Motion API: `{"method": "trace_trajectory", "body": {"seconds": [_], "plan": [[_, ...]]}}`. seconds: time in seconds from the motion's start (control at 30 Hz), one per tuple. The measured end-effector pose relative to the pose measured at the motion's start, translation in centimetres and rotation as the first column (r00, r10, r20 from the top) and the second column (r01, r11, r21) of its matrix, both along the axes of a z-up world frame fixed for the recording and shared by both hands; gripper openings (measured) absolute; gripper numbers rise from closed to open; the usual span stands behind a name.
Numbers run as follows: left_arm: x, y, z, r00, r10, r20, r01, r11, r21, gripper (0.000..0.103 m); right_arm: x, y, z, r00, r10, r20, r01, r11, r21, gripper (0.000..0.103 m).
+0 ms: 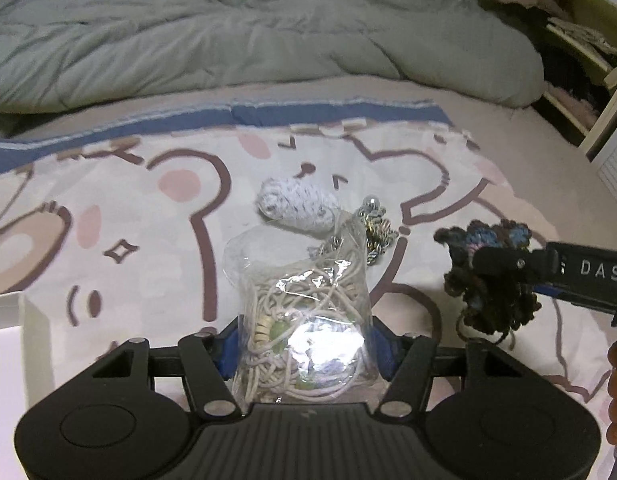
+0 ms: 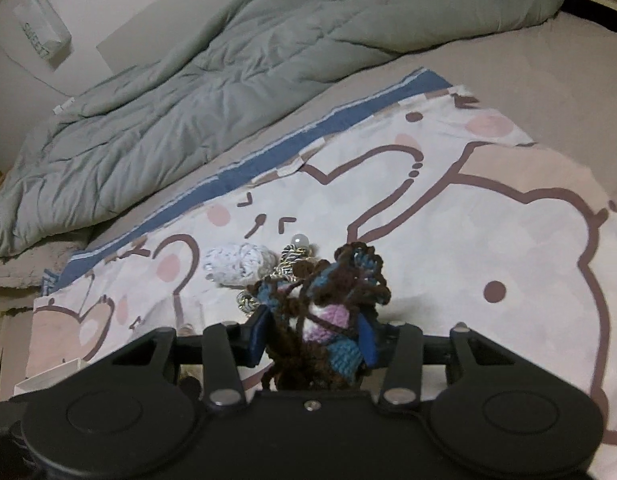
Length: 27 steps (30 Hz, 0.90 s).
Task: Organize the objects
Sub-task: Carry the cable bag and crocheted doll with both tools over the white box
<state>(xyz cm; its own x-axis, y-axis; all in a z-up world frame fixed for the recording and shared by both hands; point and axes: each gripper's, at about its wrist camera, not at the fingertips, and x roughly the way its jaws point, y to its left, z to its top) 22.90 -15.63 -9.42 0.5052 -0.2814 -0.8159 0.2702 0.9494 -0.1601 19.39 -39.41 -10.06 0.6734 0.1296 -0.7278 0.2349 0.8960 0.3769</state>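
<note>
Objects are lying and hanging over a bear-print sheet (image 1: 108, 208) on the bed (image 2: 508, 80), so each tool is carrying one piece clear. The left tool (image 1: 304, 344) is clamping a clear bag (image 1: 308, 312) of cords; the right tool (image 2: 312, 340) is clamping a dark crochet piece (image 2: 328, 300), while a white knit roll (image 1: 296, 204) is waiting nearby.

Both wrist views are dim, lit by soft indoor light with a slightly cool cast. In the left wrist view, a bright white glare spot burns out the near part of a clear plastic bag (image 1: 304, 312). Fisheye distortion bends the bed (image 2: 528, 80) and quilt (image 1: 228, 32) toward dark, vignetted corners. The printed sheet (image 2: 448, 220) looks soft and smeared at the edges. Shadows are faint and diffuse.
</note>
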Motion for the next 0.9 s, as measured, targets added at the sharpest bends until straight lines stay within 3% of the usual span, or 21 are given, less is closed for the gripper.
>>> {"method": "trace_trajectory", "body": {"seconds": [0.57, 0.9], "plan": [[-5.7, 5.1, 6.2, 0.992, 0.081, 0.101, -0.080, 0.997, -0.012, 0.063, -6.0, 1.7, 4.9, 0.991, 0.077, 0.106, -0.076, 0.997, -0.009, 0.046], [-7.5, 7.8, 7.8, 0.987, 0.103, 0.126, -0.100, 0.994, -0.031, 0.063, -7.6, 3.9, 6.9, 0.978, 0.135, 0.162, -0.136, 0.991, -0.005, 0.046]]}}
